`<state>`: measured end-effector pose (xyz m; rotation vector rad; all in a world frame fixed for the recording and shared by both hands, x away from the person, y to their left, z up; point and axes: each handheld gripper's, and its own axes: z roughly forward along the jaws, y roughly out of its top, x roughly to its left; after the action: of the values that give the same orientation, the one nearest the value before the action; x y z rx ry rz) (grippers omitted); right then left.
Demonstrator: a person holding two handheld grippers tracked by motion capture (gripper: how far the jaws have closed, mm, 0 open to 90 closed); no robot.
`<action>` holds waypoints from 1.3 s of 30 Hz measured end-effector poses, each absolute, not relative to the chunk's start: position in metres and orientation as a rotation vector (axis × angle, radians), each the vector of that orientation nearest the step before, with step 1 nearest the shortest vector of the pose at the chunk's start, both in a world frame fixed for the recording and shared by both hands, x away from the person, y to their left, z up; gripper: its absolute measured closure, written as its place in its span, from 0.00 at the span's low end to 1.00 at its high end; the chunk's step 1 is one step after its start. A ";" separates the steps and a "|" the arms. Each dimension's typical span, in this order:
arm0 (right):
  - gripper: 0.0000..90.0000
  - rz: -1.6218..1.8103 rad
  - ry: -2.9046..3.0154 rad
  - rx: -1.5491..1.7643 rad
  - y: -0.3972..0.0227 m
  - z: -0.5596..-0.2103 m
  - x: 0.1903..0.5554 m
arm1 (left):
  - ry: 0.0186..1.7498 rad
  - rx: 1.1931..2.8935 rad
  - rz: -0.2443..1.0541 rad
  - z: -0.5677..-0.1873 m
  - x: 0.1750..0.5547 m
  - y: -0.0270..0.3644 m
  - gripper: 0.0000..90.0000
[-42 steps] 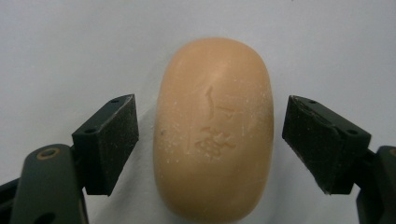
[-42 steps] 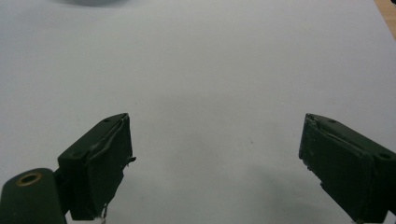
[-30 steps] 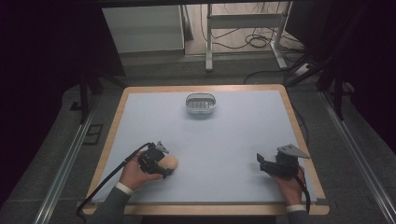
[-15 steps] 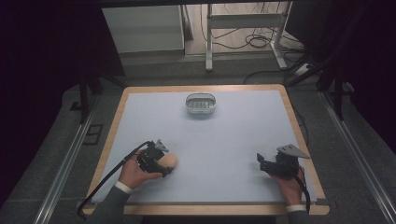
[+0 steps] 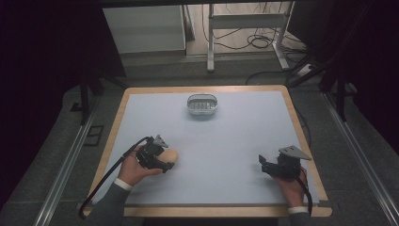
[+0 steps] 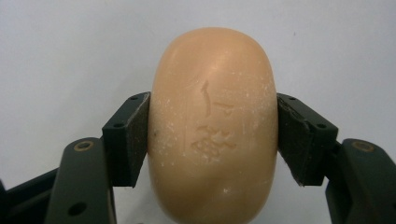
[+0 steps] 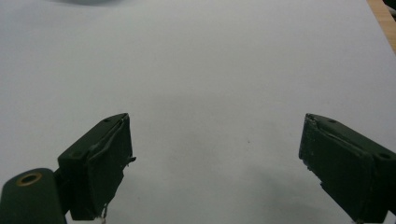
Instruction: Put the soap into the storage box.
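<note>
Gripping a smooth, rounded, peach-coloured bar of soap [image 6: 213,126], flecked white and stamped with a faint mark, between both black pads: left gripper [image 5: 162,159], jaws clamped on the bar's sides, low over the near left of the pale blue tabletop [image 5: 244,136]. Well apart, at the near right: right gripper [image 7: 215,163], jaws spread wide over bare surface. Far off by the back edge: small oval white slotted soap dish [image 5: 202,104]. Unchanged from a second ago in every placing.
</note>
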<state>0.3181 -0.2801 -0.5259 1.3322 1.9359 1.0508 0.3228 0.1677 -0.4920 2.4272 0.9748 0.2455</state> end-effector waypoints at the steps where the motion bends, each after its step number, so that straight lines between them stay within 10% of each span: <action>1: 0.10 1.049 1.937 1.331 -0.280 -0.526 0.318 | 0.962 2.428 0.253 -0.490 0.323 0.167 0.36; 39: 0.10 1.049 1.936 1.340 -0.280 -0.526 0.319 | 0.942 2.414 0.283 -0.467 0.364 0.152 0.36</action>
<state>0.3189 -0.2801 -0.5263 1.3396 1.9360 1.0489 0.3642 0.1521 -0.4668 2.4144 0.9421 0.2830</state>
